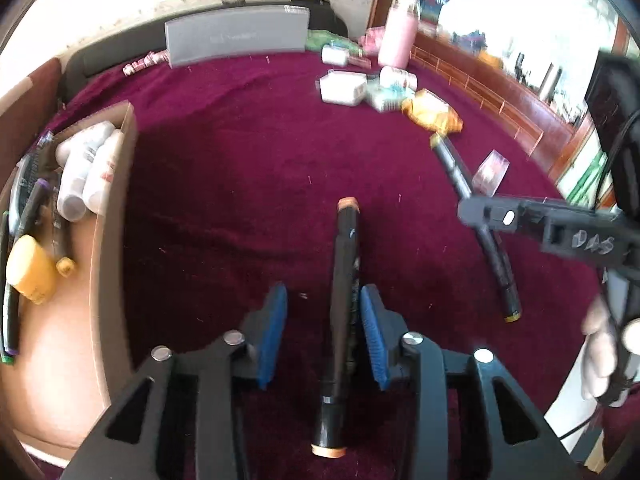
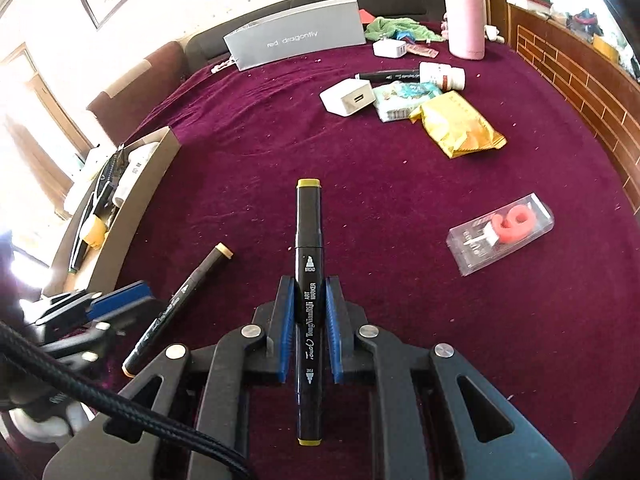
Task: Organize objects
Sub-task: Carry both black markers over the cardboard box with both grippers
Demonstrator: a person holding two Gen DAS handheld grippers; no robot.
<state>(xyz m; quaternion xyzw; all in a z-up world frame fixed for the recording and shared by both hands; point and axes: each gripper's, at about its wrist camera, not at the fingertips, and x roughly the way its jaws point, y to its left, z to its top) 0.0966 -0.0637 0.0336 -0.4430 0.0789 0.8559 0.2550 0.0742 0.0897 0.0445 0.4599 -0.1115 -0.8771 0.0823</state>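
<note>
The right hand-held gripper (image 2: 308,320) clamps a black yellow-capped marker (image 2: 308,240) at centre frame above the maroon counter (image 2: 400,280). The left hand-held gripper (image 1: 322,320) stands parted around an orange-capped marker (image 1: 344,280), its left pad clear. A cardboard box (image 1: 112,220) sits at left.

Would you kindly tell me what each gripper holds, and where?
The right gripper clamps a black marker at mid-barrel. The left gripper is open around another marker, holding nothing.

left gripper (image 1: 323,334): black printed frame, blue ribbed pads, round silver screws | right gripper (image 2: 310,326): same build, "DAS" scratched on its side | black braided cable (image 2: 100,384)
</note>
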